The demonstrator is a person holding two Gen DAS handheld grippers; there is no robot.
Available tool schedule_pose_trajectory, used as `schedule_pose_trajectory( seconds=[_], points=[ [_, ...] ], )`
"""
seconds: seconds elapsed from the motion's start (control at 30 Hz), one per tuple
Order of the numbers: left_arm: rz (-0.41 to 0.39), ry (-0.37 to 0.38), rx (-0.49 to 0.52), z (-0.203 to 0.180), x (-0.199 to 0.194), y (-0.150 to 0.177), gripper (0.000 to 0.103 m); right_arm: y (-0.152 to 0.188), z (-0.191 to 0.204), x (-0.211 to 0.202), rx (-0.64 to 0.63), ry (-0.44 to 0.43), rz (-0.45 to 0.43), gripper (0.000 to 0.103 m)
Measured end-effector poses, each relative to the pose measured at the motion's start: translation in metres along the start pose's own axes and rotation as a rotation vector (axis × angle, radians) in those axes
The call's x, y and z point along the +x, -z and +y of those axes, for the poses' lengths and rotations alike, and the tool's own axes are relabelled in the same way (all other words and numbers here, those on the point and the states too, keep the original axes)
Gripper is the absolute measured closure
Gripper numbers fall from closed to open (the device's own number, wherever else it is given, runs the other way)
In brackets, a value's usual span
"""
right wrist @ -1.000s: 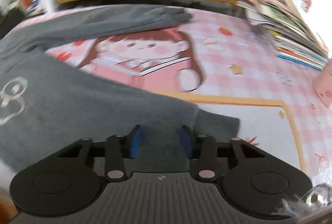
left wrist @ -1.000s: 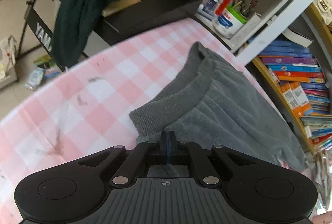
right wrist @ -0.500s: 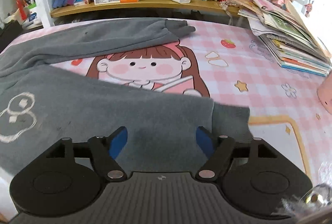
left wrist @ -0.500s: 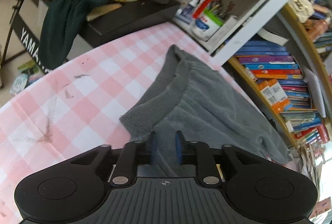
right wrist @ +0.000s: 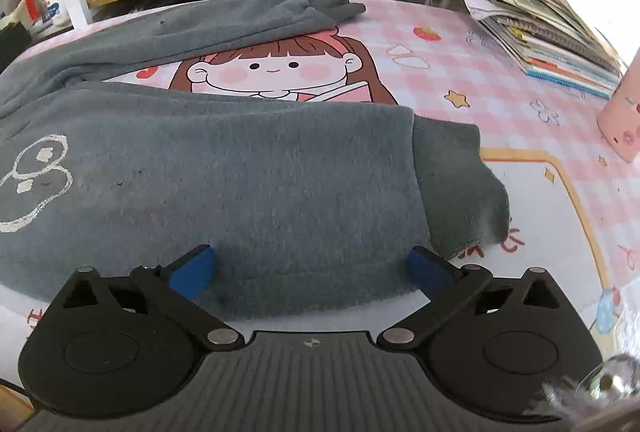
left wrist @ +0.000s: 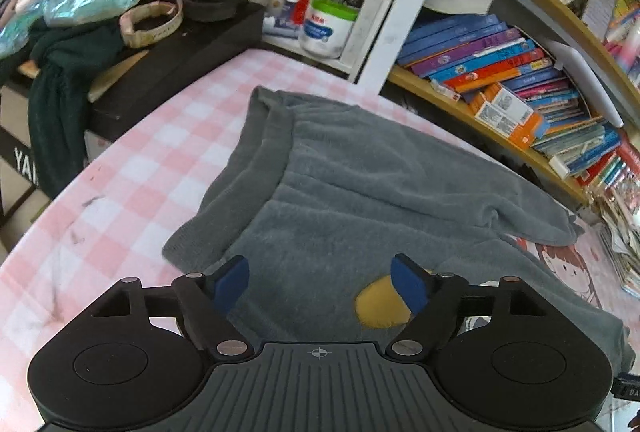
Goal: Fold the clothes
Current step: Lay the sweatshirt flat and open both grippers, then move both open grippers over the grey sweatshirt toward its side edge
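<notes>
Grey trousers (left wrist: 360,191) lie flat on the pink checked cloth (left wrist: 132,167) — waistband (left wrist: 240,167) toward 11 o'clock in the left view, one cuff (right wrist: 456,183) at 3 o'clock in the right view. Left gripper (left wrist: 318,282): jaws spread wide, holding nothing. Right gripper (right wrist: 310,270): likewise wide apart — over the lower leg, nothing held.
</notes>
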State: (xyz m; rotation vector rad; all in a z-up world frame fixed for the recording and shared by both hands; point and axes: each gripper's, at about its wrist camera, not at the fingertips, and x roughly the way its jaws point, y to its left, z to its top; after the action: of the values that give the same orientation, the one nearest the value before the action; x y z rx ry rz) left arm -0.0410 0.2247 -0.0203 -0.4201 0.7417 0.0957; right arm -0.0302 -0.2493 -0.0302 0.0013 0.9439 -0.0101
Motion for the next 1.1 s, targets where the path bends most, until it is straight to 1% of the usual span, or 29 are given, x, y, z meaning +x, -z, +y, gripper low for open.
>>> schedule_pose_trajectory(
  seconds=[0.03,0.1,0.13,0.17,0.2,0.23,0.27,0.3,0.37,0.47,0.5,0.53,0.6,0.63,0.67,0.7,0.73,0.77,0.8,0.87,1.03,1.1],
  points=[
    [0.009,0.007,-0.018,0.004,0.000,0.001,0.023,0.001,-0.001,0.000,0.006,-0.002,-0.002,0.000],
    [0.029,0.040,-0.066,0.015,0.002,0.002,0.027,0.002,0.000,0.000,0.011,-0.004,-0.009,0.000],
    [0.035,0.044,-0.097,0.021,0.003,0.002,0.037,0.002,0.000,0.000,0.013,-0.004,-0.010,0.000],
    [0.041,0.037,-0.131,0.027,0.004,0.003,0.054,0.001,0.000,0.001,0.013,-0.004,-0.010,0.000],
    [0.049,0.022,-0.166,0.034,0.006,0.003,0.064,0.001,0.000,0.001,0.014,-0.003,-0.010,0.000],
    [0.051,0.012,-0.192,0.039,0.006,0.003,0.077,0.001,0.000,0.001,0.015,-0.003,-0.010,0.000],
    [0.053,0.004,-0.216,0.045,0.007,0.003,0.083,0.001,0.001,0.001,0.015,-0.002,-0.010,0.000],
    [0.055,0.002,-0.233,0.049,0.007,0.004,0.085,0.001,0.001,0.001,0.016,-0.001,-0.011,0.000],
    [0.060,-0.008,-0.261,0.057,0.008,0.005,0.097,0.001,0.001,0.001,0.016,0.000,-0.012,0.000],
    [0.058,-0.002,-0.282,0.062,0.008,0.007,0.096,0.001,0.001,0.001,0.019,0.004,-0.013,0.000],
    [0.059,-0.007,-0.267,0.060,0.007,0.007,0.096,0.001,0.001,0.001,0.020,0.006,-0.013,0.000],
    [0.059,-0.012,-0.250,0.057,0.006,0.006,0.095,0.001,0.001,0.001,0.020,0.006,-0.013,0.000],
    [0.055,-0.016,-0.205,0.048,0.003,0.005,0.083,0.001,0.001,0.000,0.023,0.008,-0.013,0.000],
    [0.046,-0.010,-0.179,0.042,0.001,0.004,0.068,0.001,0.002,0.000,0.024,0.010,-0.012,0.000],
    [0.036,-0.006,-0.150,0.036,-0.001,0.004,0.051,0.001,0.002,0.000,0.023,0.015,-0.012,0.000],
    [0.022,-0.006,-0.117,0.029,-0.003,0.003,0.043,0.001,0.003,0.000,0.023,0.019,-0.011,0.000],
    [0.006,-0.011,-0.079,0.021,-0.005,0.003,0.031,0.000,0.004,0.000,0.021,0.022,-0.010,0.000],
    [-0.016,-0.027,-0.030,0.012,-0.008,0.003,0.028,0.000,0.004,0.000,0.019,0.024,-0.008,0.000],
    [-0.028,-0.036,0.012,0.004,-0.010,0.002,0.027,-0.001,0.005,0.000,0.018,0.025,-0.006,0.000],
    [-0.030,-0.037,0.084,-0.010,-0.012,0.001,0.019,-0.002,0.006,-0.002,0.017,0.029,-0.005,0.000],
    [-0.015,-0.033,0.185,-0.033,-0.010,0.003,0.007,-0.002,0.014,-0.012,-0.022,0.027,-0.044,0.000],
    [-0.007,-0.036,0.211,-0.040,-0.008,0.005,0.005,-0.003,0.017,-0.016,-0.044,0.026,-0.060,0.000]
  ],
)
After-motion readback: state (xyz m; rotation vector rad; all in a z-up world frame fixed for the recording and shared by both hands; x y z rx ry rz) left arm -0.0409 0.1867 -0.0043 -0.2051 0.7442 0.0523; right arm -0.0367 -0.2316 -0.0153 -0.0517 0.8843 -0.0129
